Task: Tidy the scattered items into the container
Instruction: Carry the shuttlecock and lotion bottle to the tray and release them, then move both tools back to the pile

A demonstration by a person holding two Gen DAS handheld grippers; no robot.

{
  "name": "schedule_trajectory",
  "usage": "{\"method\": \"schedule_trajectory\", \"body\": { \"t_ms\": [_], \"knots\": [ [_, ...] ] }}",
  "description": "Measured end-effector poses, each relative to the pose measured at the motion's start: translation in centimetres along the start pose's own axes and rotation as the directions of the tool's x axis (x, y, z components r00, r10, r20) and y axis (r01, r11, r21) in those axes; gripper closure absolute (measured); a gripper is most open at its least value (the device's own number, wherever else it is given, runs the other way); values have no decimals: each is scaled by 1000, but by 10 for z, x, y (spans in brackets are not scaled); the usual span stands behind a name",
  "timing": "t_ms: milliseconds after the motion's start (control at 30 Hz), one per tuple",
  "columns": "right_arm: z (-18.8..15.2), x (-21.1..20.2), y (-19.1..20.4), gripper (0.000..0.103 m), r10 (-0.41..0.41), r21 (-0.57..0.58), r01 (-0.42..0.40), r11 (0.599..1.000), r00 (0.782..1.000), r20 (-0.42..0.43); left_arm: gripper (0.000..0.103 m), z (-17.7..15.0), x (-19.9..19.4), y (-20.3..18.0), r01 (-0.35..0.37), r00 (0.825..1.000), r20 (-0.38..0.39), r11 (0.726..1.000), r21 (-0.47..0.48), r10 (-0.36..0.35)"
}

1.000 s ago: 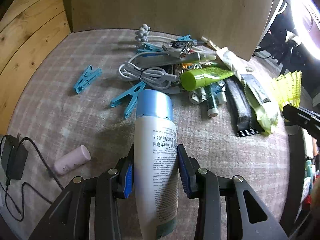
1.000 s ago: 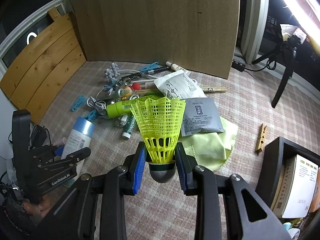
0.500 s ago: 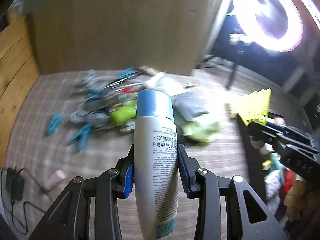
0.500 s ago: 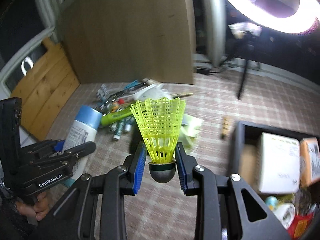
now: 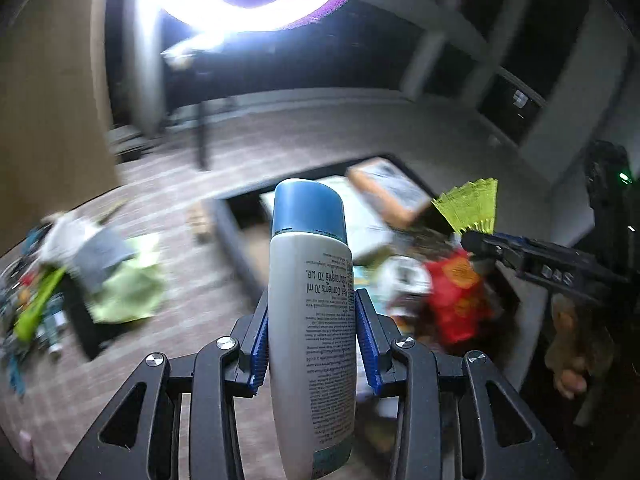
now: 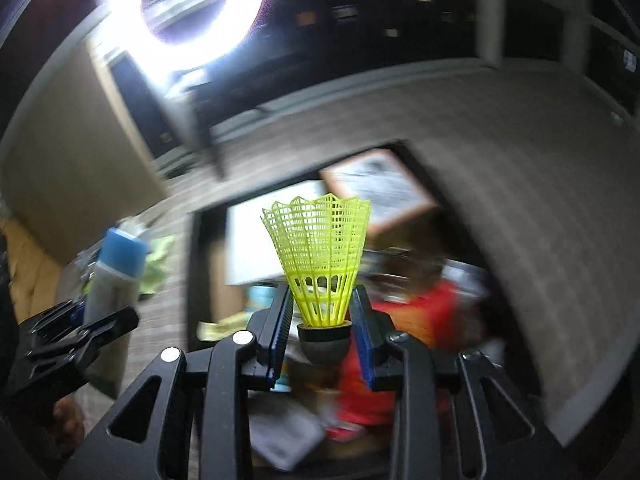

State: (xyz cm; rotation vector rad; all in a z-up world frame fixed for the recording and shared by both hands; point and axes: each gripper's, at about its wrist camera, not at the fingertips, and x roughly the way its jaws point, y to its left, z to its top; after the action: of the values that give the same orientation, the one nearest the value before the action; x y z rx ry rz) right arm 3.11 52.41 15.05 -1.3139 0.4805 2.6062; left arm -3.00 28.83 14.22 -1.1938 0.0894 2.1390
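The left claw (image 5: 311,336) is clamping a grey bottle (image 5: 311,320) with a blue cap between its blue pads, the bottle standing upright in the grip with its printed label facing the camera, while the right claw (image 6: 323,332) is pinching the dark cork base of a yellow plastic shuttlecock (image 6: 318,264), its latticed skirt flaring upward. Both claws are hanging above a dark-walled container (image 6: 196,264) sitting on a checked cloth-covered table (image 5: 192,292); in the left wrist view the bottle is showing in front of the container's near wall, and in the right wrist view the shuttlecock is showing over its interior. The container is already holding a white box (image 6: 256,240), an orange-edged packet (image 6: 380,188) leaning against its far side, and a red item (image 5: 456,292), all heavily blurred. A pile of scattered items, among them a pale green cloth (image 5: 128,284) and a lime-green tube (image 5: 38,304), is lying on the table to the left of the container. A ring light (image 6: 184,4) is glaring overhead.
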Motion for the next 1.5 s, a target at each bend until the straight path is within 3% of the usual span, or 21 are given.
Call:
{"method": "schedule_trajectory", "body": {
  "t_ms": [167,433,500,533,600,767,1067,1367,1500],
  "knots": [
    [-10,-6,-43,74,-82,78,82,994,997,-5,67,0,15,-47,74,997,-41,993,88,-71],
    [-22,-5,-63,72,-121,108,124,986,992,-28,67,-6,22,-88,144,988,-84,975,171,-131],
    [-20,0,-60,56,-136,89,140,986,990,-47,63,-6,25,-91,137,988,-95,975,177,-122],
    [-20,-1,-58,52,-147,80,150,985,988,-42,53,-6,26,-90,121,990,-89,978,172,-107],
    [-19,-2,-53,50,-149,62,150,987,989,-26,48,-5,23,-85,112,992,-74,981,156,-102],
    [-16,-2,-45,50,-140,40,141,989,990,-16,48,-4,14,-73,80,996,-46,986,147,-74],
    [-7,-5,-30,50,-129,12,129,992,992,4,48,-2,1,-32,12,1000,-11,999,50,-12],
    [7,-2,28,50,-13,-118,17,993,999,35,49,-21,-25,47,-156,988,13,985,-75,157],
    [12,12,76,50,82,-215,-80,973,997,2,49,-39,-42,104,-259,965,-2,953,-157,262]
  ]
}}
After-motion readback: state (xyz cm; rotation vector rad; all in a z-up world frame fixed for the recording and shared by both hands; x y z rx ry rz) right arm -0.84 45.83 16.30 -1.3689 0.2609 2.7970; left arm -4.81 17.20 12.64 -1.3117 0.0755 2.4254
